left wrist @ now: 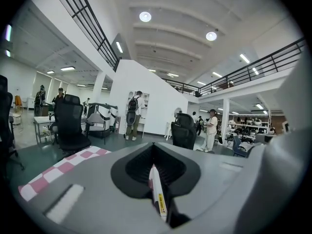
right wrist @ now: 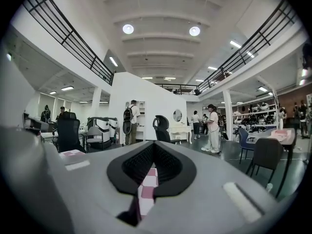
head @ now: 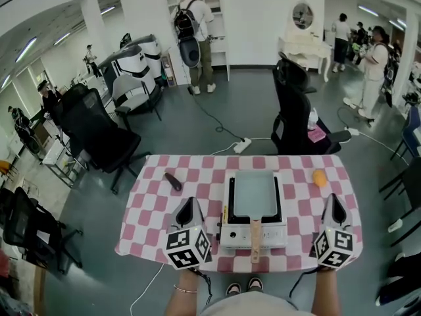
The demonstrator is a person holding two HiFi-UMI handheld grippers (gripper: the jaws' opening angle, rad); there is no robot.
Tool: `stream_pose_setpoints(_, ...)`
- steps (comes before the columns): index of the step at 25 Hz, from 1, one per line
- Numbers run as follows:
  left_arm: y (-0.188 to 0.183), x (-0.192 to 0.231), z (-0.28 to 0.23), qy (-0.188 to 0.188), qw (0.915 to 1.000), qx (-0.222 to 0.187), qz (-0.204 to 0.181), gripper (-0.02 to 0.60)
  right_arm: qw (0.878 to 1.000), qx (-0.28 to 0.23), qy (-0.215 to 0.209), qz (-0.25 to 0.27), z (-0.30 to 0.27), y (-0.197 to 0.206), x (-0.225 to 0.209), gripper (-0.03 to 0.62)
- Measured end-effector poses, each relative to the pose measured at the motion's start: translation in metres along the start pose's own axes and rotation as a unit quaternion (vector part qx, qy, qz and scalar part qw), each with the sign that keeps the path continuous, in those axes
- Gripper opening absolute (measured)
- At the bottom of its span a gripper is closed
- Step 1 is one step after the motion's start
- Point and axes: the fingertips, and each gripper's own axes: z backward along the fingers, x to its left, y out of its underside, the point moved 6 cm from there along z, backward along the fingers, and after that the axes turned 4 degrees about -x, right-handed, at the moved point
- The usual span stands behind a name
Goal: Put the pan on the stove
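Note:
A square grey pan sits on the portable stove in the middle of the checked table, its wooden handle pointing toward me. My left gripper hovers left of the stove, shut, with nothing in it. To the right of the stove my right gripper is also shut and empty. Neither gripper touches the pan. In the left gripper view the left gripper has its jaws together and looks out over the room. The right gripper in its own view shows closed tips, with checked cloth visible below them.
The table carries a dark oblong object at left and an orange item at right. Black office chairs stand beyond the far edge and another chair at left. A power strip lies on the floor.

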Motion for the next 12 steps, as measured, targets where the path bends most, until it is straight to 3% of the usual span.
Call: stream_pose_setpoints(12,0.0047,-0.0018,-0.0014,-0.006,0.9999,0.015,0.003,-0.003,1.0,0.0,-0.004,0.002,-0.0017,-0.0003,-0.0054,0.008)
